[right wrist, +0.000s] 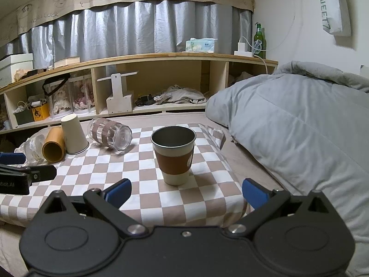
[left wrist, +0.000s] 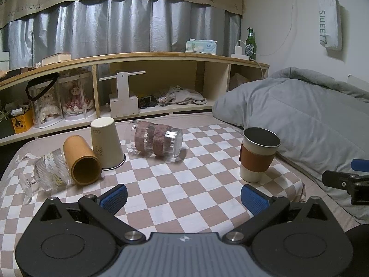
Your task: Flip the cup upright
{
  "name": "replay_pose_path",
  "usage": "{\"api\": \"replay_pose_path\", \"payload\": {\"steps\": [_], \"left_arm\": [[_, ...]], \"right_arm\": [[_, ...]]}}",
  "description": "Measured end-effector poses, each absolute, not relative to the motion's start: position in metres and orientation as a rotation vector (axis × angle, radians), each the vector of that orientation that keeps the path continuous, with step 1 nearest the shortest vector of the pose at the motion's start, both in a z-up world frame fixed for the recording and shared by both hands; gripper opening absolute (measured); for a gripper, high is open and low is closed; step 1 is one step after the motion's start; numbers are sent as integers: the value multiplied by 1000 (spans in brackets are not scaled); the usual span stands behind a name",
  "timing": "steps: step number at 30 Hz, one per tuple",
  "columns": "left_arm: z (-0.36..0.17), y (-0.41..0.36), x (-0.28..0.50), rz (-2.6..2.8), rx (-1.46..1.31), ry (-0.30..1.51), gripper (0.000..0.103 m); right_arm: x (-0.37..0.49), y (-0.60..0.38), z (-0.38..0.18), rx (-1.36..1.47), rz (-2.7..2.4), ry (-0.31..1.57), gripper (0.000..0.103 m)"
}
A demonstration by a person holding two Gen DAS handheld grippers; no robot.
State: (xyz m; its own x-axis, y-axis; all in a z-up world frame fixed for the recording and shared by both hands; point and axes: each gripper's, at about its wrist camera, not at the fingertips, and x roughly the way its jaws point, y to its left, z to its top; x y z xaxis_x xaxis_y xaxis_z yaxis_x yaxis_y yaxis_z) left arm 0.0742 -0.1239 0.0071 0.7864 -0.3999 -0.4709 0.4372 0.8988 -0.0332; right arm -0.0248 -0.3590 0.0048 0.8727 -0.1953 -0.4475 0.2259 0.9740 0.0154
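Nearest to the left wrist camera, the left tongs [left wrist: 183,196] are seen spread wide, with nothing held between the blue pads and nothing touched; only the checkered cloth [left wrist: 175,180] lies under them. At the right edge a part of the right tongs [left wrist: 346,182] is cut off, so their opening cannot be told from this view. The sleeved cup [left wrist: 258,154] is stood upright on the cloth, mouth up, ahead and to the right of the pads. At the far left, a clear footed glass [left wrist: 47,173] is laid on its side and its foot is hard to make out. Beside it a bamboo cup [left wrist: 81,160] is laid down with its mouth toward the camera. A cream cup [left wrist: 107,146] is stood mouth down, touching it. A banded glass [left wrist: 154,140] is laid on its side, its long axis running left to right, base to the right.

From the right wrist camera, the right tongs [right wrist: 186,191] are also seen wide apart and holding nothing. The sleeved cup [right wrist: 174,154] is stood upright just ahead, between the lines of the two pads, untouched. The left tongs [right wrist: 25,173] are cut off at the left edge. The footed glass [right wrist: 33,149] is partly hidden behind the bamboo cup [right wrist: 53,147].
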Motion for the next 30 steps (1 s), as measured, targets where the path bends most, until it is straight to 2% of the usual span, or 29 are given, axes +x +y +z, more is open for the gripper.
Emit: {"api": "replay_pose_path", "payload": {"steps": [30], "left_arm": [[7,-120,76,-449,79,487,103]], "right_arm": [[-25,-359,5,65,-220,458,103]]}}
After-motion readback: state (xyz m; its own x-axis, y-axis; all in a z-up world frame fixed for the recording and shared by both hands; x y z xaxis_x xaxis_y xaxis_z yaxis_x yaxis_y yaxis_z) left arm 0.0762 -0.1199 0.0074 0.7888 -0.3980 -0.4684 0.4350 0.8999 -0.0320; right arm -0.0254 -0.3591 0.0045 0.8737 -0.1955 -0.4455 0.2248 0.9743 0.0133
